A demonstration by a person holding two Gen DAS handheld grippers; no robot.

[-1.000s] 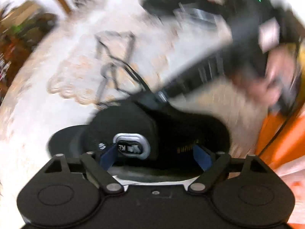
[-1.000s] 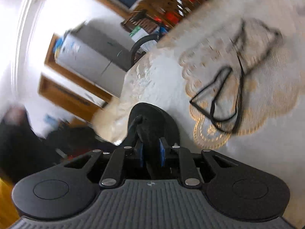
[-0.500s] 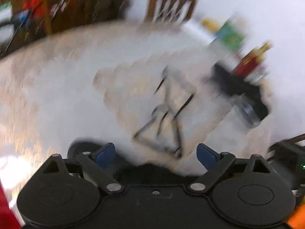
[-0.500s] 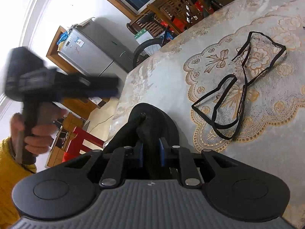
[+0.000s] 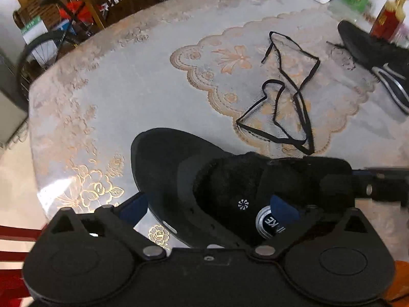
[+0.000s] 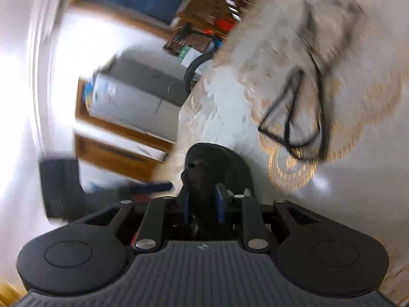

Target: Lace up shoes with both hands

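We saw the black shoe [image 5: 179, 168] lying on the patterned tablecloth [image 5: 127, 81], toe pointing away from the left wrist camera. Our left gripper [image 5: 208, 206] was above the shoe's near side with its jaws opening wide; one blue pad [image 5: 134, 204] stood off the shoe over the cloth, the other by the round metal badge [image 5: 267, 226], neither pressing on it. Our right gripper [image 6: 204, 206] was clamped on a fold of the shoe's upper, blue pads against both sides (its jaws were easing apart a little, the material between them). The loose black lace [image 5: 283, 97] lay in loops on the lace doily [image 5: 230, 58], just beyond the shoe's toe. A second black shoe [image 5: 378, 61] sat well apart at the far right, near a red bottle [image 5: 388, 15].
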